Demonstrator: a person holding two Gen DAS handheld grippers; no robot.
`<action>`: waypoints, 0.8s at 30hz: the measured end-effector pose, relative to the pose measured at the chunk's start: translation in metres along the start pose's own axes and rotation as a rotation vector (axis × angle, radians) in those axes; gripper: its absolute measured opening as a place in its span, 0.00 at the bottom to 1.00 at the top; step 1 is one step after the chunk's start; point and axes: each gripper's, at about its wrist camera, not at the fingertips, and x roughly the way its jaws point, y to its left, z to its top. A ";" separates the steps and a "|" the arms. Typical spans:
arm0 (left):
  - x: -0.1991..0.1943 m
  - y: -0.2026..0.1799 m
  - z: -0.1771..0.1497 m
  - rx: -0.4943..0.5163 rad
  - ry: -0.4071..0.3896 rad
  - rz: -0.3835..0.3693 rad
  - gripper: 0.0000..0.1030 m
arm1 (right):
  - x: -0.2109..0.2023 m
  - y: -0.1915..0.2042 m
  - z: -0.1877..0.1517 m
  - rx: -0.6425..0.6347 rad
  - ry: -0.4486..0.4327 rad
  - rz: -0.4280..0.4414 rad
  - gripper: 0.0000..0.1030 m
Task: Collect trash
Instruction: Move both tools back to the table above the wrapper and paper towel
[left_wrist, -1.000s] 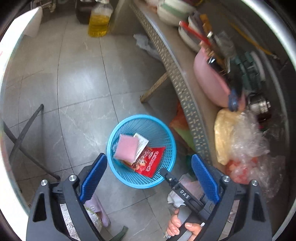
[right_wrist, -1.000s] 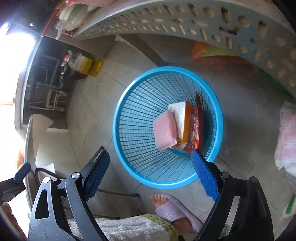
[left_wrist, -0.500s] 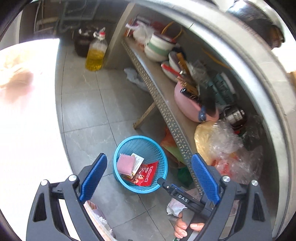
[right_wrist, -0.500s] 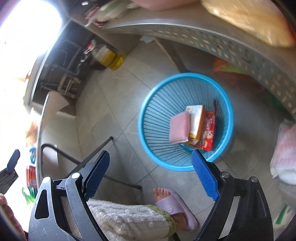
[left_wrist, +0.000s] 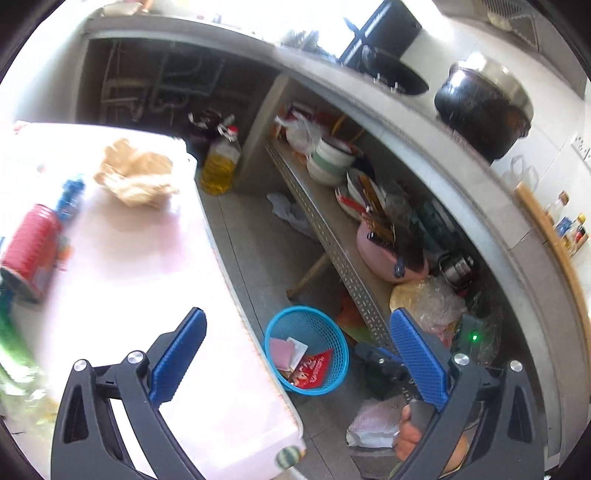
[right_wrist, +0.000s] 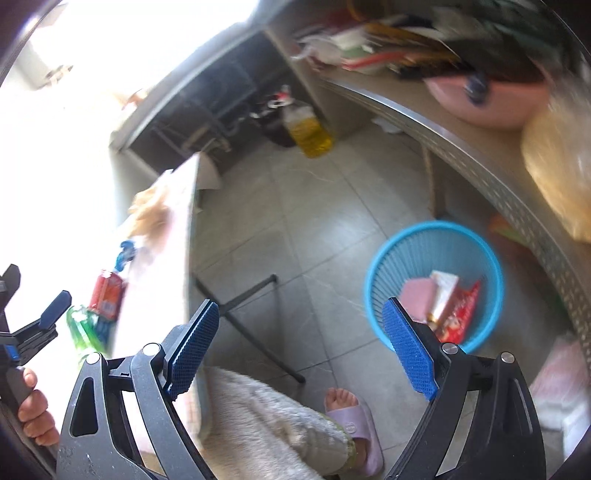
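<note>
trash (left_wrist: 308, 363) in blue basket (left_wrist: 341, 345), bare floor (left_wrist: 255, 254) beside table edge (left_wrist: 236, 306)

Grey stone floor tiles (right_wrist: 295, 221) spread ahead of the fingers, crossed by pale grout lines. Beyond the right finger runs a long perforated metal shelf (left_wrist: 332, 236), crowded with bowls and bags, under a grey counter (left_wrist: 424, 122) carrying a dark pot (left_wrist: 484, 107). Past the fingertips, a dim recess (left_wrist: 155, 85) shows bare pipes, with a bottle of yellow oil (left_wrist: 219, 166) standing on the floor before it. To the left lies a pale tabletop (left_wrist: 147, 266), washed out by strong daylight. Its black metal leg (right_wrist: 255, 325) crosses the tiles.
</note>
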 end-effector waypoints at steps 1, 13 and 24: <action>-0.012 0.007 0.002 -0.013 -0.015 0.001 0.94 | -0.002 0.011 0.004 -0.021 -0.001 0.007 0.83; -0.111 0.094 0.065 -0.045 -0.182 0.124 0.94 | 0.015 0.149 0.076 -0.331 -0.010 0.164 0.83; -0.042 0.184 0.150 0.063 0.098 0.275 0.94 | 0.095 0.249 0.133 -0.511 0.242 0.259 0.85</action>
